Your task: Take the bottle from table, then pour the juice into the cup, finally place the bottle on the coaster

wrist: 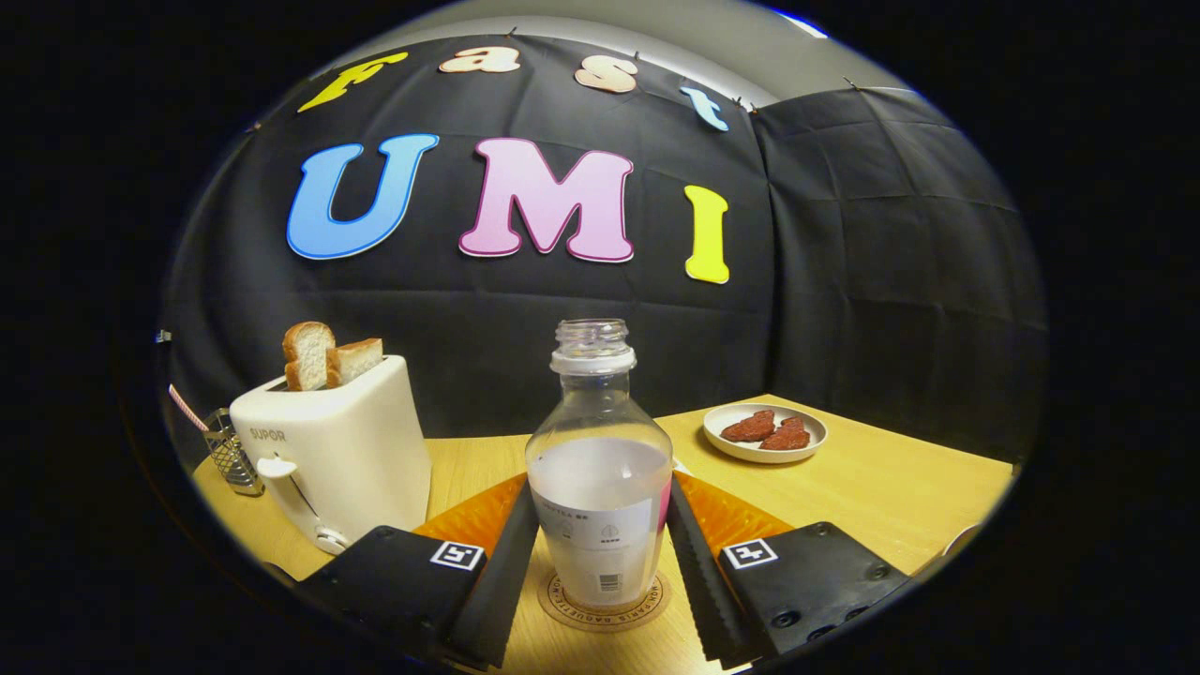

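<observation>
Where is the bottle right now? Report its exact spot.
In the gripper view the bottle stands upright on the round coaster, between the claw fingers, with the toaster to its left.

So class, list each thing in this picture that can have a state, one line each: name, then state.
bottle: upright on the coaster, uncapped, partly full
coaster: flat on the table, under the bottle
gripper: fingers either side of the bottle, grip unclear
toaster: two bread slices sticking up
plate: holds two reddish pieces
</observation>
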`<state>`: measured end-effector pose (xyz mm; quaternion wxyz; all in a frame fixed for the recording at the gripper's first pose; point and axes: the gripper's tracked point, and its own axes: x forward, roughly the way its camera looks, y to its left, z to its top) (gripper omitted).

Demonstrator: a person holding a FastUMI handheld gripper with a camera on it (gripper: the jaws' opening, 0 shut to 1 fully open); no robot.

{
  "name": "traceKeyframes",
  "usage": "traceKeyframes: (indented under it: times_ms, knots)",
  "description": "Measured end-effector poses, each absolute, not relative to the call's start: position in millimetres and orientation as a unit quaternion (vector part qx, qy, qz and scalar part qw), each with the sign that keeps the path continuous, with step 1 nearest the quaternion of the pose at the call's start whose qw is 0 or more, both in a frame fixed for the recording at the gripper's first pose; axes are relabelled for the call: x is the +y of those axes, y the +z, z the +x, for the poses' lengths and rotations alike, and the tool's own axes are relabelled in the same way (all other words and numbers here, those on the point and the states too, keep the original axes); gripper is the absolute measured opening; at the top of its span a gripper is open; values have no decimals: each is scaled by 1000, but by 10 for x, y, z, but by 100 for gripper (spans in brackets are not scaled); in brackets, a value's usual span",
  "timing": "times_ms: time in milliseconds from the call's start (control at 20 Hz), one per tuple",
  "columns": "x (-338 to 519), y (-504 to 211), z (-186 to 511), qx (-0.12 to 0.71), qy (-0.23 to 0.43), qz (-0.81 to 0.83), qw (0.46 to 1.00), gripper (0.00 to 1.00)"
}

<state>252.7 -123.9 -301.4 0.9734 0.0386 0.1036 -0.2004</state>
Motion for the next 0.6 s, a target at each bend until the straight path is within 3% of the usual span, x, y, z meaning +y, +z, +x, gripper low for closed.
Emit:
traceKeyframes:
  times_ms: [600]
  knots:
    - [-1292,-3069,2552,91,-208,71,971,77]
